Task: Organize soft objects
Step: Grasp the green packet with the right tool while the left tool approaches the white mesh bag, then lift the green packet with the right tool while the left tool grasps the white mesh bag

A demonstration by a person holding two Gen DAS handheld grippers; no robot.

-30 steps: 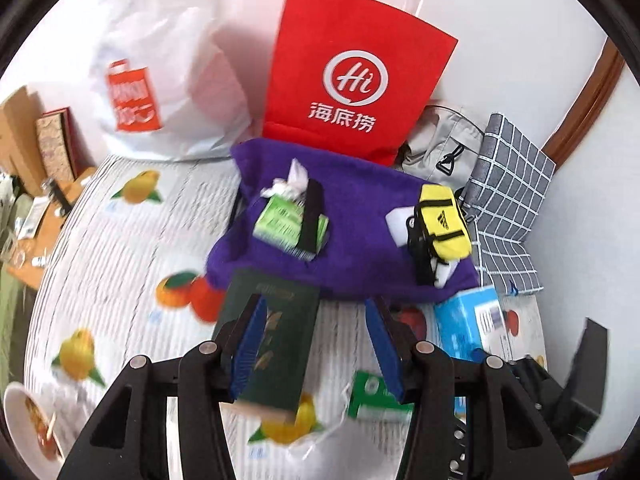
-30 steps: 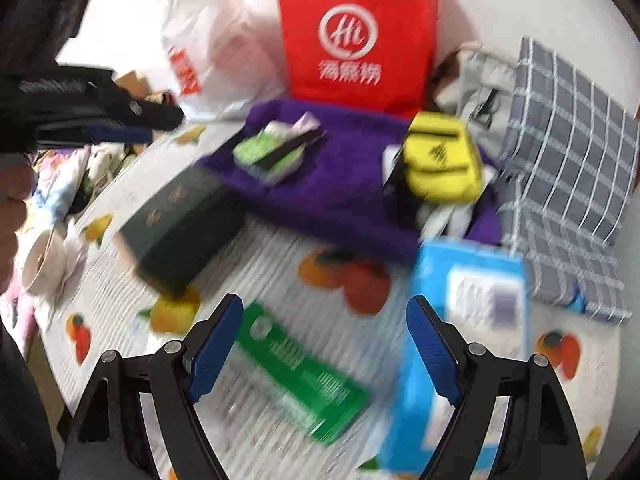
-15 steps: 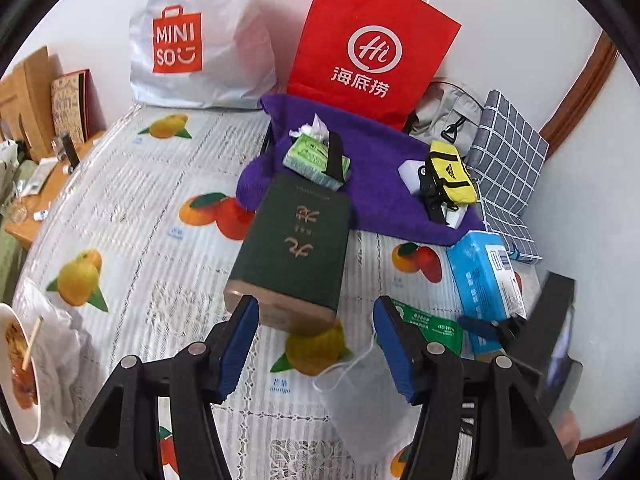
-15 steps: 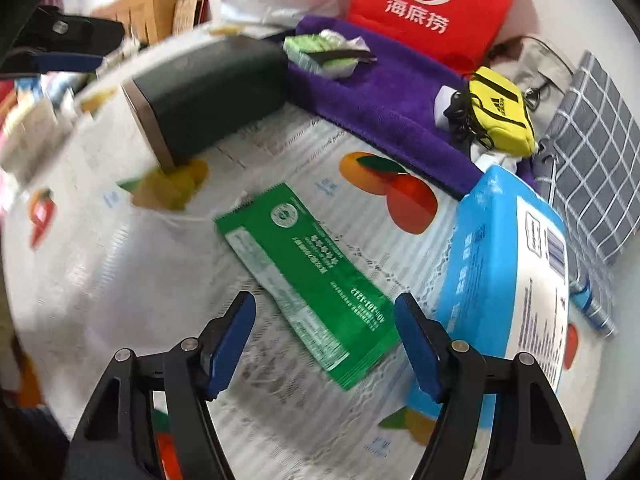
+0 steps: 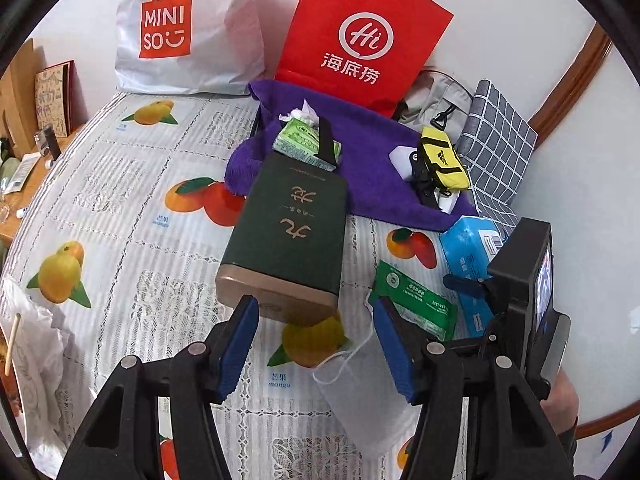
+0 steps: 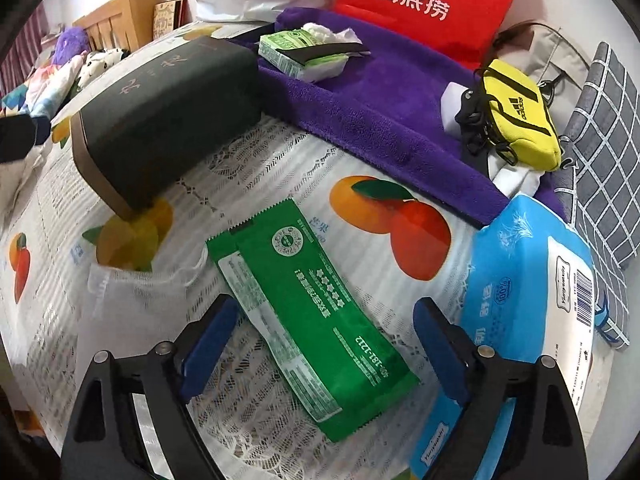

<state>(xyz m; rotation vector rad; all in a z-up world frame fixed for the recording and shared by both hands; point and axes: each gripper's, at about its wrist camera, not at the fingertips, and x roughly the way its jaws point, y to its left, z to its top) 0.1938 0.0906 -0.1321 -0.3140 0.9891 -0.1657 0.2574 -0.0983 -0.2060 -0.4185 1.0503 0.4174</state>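
Observation:
My left gripper (image 5: 314, 332) stands open just short of the near end of a dark green box (image 5: 288, 232). The box lies flat on the tablecloth, its far end against a purple towel (image 5: 372, 152). On the towel rest a green tissue pack (image 5: 306, 142) and a yellow pouch (image 5: 442, 158). My right gripper (image 6: 326, 320) hangs low over a flat green packet (image 6: 304, 308). Its jaws are opening, with the packet lying between them and no pad touching it. A blue tissue pack (image 6: 532, 280) lies just right of it, and a white face mask (image 6: 132, 300) to the left.
A red paper bag (image 5: 360, 36) and a white plastic bag (image 5: 180, 28) stand along the wall behind the towel. A grey bag (image 5: 436, 96) and a checked grey cloth (image 5: 500, 140) fill the back right corner. A crumpled white plastic bag (image 5: 36, 360) sits at the table's left edge.
The left gripper let go of the dark green box and drew back; the box now lies on the table. The right gripper sank over the green packet, and its jaws narrowed, then widened.

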